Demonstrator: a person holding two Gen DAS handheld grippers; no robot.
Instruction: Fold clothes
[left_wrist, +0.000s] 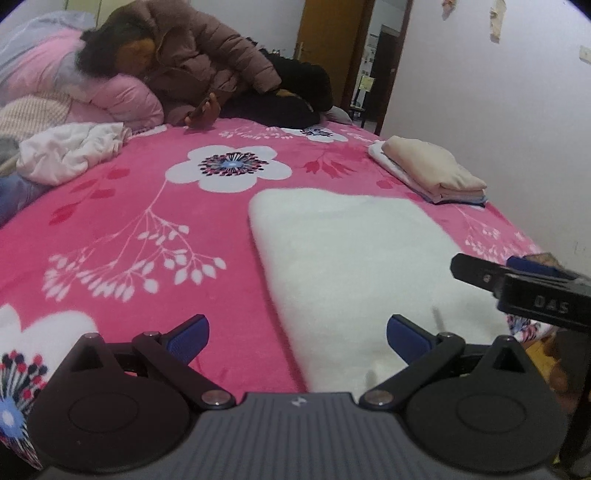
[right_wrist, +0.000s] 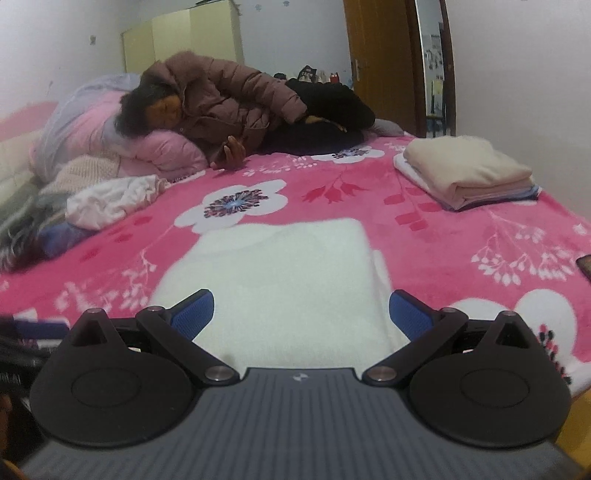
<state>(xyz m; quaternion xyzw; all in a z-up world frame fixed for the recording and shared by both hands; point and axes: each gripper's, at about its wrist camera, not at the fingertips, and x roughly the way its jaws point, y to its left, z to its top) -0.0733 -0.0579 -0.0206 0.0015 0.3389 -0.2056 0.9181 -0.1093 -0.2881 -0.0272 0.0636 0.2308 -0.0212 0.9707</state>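
Both our grippers hang spread and empty at the near edge of the bed (left_wrist: 110, 229). The white folded cloth (left_wrist: 354, 266) lies straight ahead of the right gripper (right_wrist: 301, 314), long axis running away from us; the left gripper (left_wrist: 297, 338) sits off its left edge. A folded stack (right_wrist: 469, 171) waits far right, a crumpled pile (right_wrist: 114, 201) far left. A person lies across the far end.

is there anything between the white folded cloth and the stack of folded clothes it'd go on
Nothing visible. Only bare pink floral blanket lies between the white folded cloth and the stack of folded clothes. Both grippers hover open at the cloth's near edge.
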